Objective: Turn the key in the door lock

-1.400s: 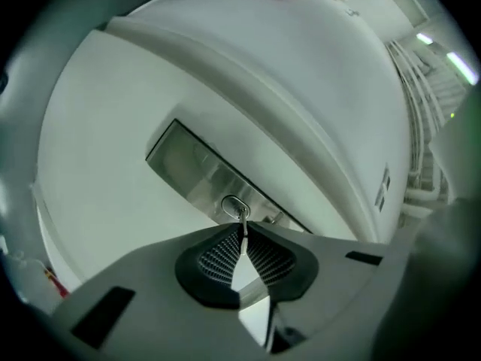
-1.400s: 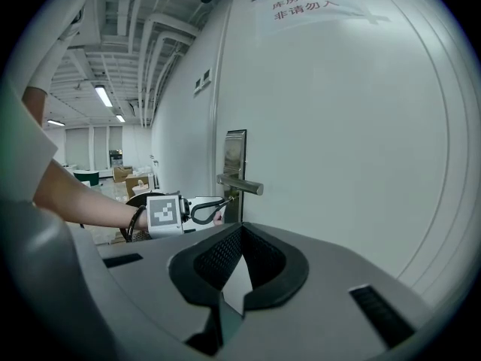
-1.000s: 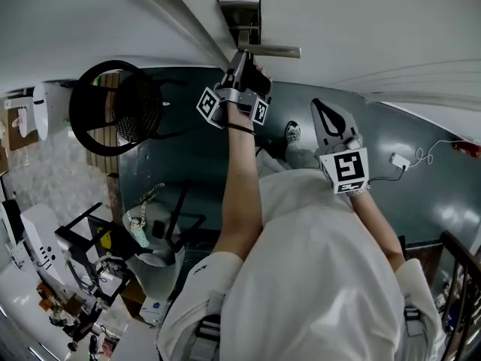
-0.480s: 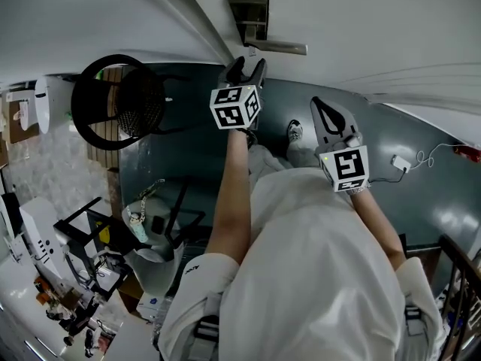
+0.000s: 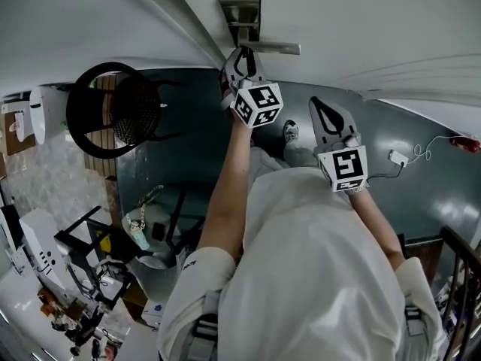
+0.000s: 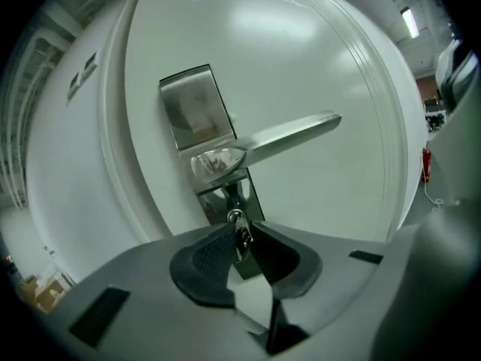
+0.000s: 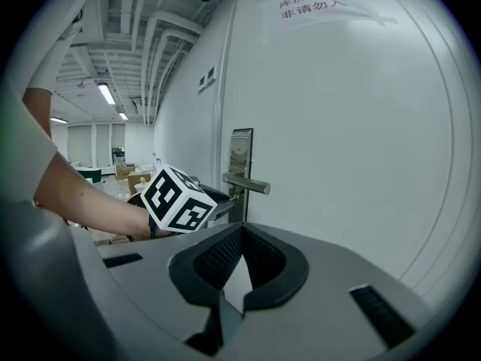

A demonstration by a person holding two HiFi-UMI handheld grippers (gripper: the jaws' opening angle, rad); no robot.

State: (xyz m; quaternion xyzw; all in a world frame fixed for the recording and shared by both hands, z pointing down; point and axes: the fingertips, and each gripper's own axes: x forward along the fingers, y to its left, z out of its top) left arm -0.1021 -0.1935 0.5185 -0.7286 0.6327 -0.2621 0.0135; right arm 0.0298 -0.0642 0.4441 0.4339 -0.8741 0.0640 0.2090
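Note:
A white door (image 6: 316, 66) carries a steel lock plate (image 6: 194, 115) with a lever handle (image 6: 293, 134) pointing right. Below the handle a small key (image 6: 242, 235) sticks out of the keyhole. My left gripper (image 6: 242, 245) has just been closing, and its dark pads now press on the key from both sides. From the head view, the left gripper (image 5: 242, 53) reaches up under the handle (image 5: 274, 48). My right gripper (image 5: 319, 104) hangs back to the right, shut with nothing in it; in its own view the right gripper (image 7: 239, 235) faces the door from a distance.
A black round-backed chair (image 5: 113, 107) stands left of the door. Cluttered equipment fills the lower left. A white cable and plug (image 5: 409, 156) lie on the dark floor at right, and a railing (image 5: 462, 277) runs along the lower right. A paper notice (image 7: 316, 6) hangs on the door.
The left gripper pulled back from the lock with jaws apart, rolled over so its marker cube now faces right, then returned and closed on the key. The right gripper stayed put.

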